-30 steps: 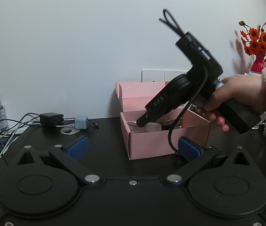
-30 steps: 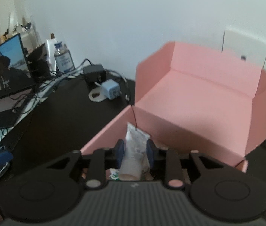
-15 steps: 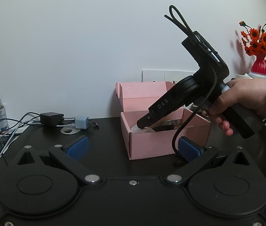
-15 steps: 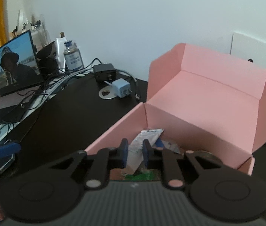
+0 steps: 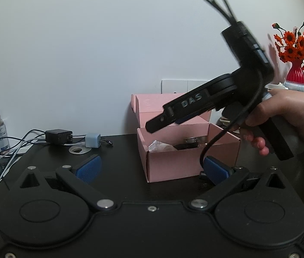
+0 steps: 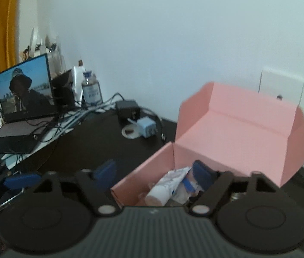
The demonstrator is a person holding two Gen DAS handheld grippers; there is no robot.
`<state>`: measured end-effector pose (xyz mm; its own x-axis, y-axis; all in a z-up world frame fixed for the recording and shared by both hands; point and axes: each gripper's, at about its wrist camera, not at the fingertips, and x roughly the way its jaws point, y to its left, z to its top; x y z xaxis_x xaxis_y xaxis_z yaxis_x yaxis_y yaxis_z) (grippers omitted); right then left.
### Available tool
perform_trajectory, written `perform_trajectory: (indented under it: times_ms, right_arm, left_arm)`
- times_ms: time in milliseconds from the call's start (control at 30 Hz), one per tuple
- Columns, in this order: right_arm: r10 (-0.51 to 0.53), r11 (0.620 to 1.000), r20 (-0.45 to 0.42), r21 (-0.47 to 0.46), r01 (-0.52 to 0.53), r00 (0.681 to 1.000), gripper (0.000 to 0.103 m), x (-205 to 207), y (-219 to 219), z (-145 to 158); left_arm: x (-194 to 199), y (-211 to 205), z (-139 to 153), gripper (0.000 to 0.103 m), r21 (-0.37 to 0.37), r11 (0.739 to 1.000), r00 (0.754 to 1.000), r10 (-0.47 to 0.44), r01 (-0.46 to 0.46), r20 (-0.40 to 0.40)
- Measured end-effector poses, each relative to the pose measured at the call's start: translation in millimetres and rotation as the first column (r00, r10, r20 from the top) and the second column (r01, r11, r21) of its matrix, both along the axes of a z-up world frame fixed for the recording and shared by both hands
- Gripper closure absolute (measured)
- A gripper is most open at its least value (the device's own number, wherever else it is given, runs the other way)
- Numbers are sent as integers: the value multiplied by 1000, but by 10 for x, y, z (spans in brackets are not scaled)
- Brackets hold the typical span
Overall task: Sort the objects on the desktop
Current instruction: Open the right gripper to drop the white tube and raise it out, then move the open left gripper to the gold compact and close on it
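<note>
The right gripper (image 6: 154, 172) is hanging over the pink box (image 5: 173, 163), which is standing open near the middle of the black desk (image 5: 119, 161) with its lid leaning back toward the wall edge. Its blue-padded fingers (image 6: 202, 172) are spread wide and are gripping nothing; one finger is over the box's inside and the other is outside the box's near wall. Directly below, a white packet (image 6: 169, 185) is lying inside the box among a few other small items, apart from either pad, so the step in hand appears to be the release of a sorted item into the box. In the left wrist view a hand (image 5: 281, 116) in a fleecy sleeve is holding that gripper tilted nose-down above the box rim. The left gripper (image 5: 152, 167) is sitting low at the near edge of the desk, its jaws also wide apart and empty, with the box's near wall lying between the pads but not touched by them. Toward the far left corner, a blue charger plug (image 5: 92, 140), a black adapter (image 5: 58, 135) and a metal ring (image 5: 79, 150) are lying beside a tangle of cables, still outside the box. The next move is likely to call for lifting the right gripper clear of the box wall and reaching toward that cluster; the cords could drag along when a plug is picked up.
</note>
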<state>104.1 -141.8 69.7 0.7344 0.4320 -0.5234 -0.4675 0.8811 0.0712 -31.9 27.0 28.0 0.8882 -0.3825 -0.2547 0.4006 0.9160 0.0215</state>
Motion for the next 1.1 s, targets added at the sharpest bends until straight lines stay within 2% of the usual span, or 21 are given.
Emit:
perform_trajectory:
  times_ms: [33,233,433,700,800,933,1100]
  right_arm:
    - [-2,1000,18,-1,2,1000,10,-48,-8,12]
    - [27,1000,86,6,-28,996,5,-379,-108,25]
    - [7,1000,182,16,-10,983,1,-815,-293,-14]
    - [6,999,254,-37,4,967,1,-1224,-530,-186]
    - [-21,1000,281,1,22,959,1,-1289,-634,-239]
    - [-58,995,276,99,32,959,1,-1274,-783,-286]
    - [-76,991,285,125,42,955,1,-1279,-903,-391]
  left_arm:
    - [-1,0,-1,0,0,1000,1000,0,0,1]
    - [-3,1,-5,0,2,1000,1000,-2,2,3]
    - [-18,-5,-11,0,6,1000,1000,-2,2,11]
    - [-33,-64,-18,0,38,999,1000,0,-1,19]
    - [-43,-82,-18,0,48,999,1000,7,-8,25]
    - [-42,-97,-17,0,54,998,1000,18,-20,24]
    - [-21,-93,-19,0,52,998,999,32,-33,13]
